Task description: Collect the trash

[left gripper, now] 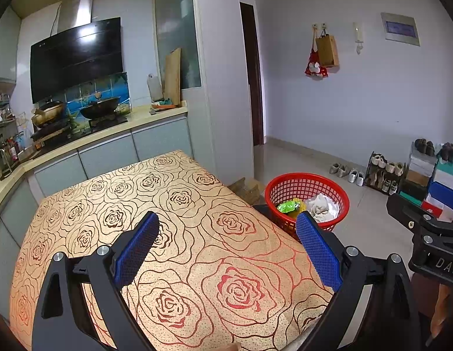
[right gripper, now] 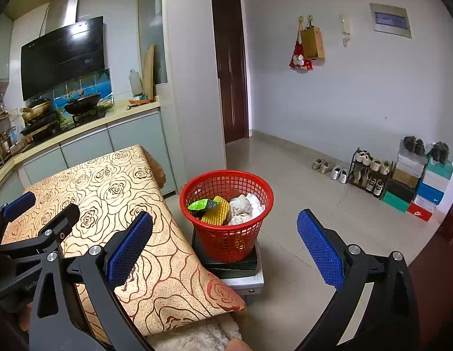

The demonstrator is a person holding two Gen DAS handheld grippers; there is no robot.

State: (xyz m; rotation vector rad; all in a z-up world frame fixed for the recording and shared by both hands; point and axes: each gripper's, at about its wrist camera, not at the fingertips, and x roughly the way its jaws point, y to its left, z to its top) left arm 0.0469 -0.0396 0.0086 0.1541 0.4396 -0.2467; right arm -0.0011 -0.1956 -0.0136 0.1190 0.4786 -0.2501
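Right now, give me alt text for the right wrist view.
The open right gripper frames a red basket holding a green wrapper, yellow foam and crumpled paper. The basket sits beside a rose-patterned table.

White letters "DAS" on the black body of the right gripper [left gripper: 434, 260], cut off at the frame edge. "GenR", partly hidden, on the left gripper [right gripper: 30, 286] body. Swoosh logo on red shoebox [right gripper: 420, 211] and blue shoebox [right gripper: 431, 194]. Wall panel [right gripper: 390, 21] print unreadable.
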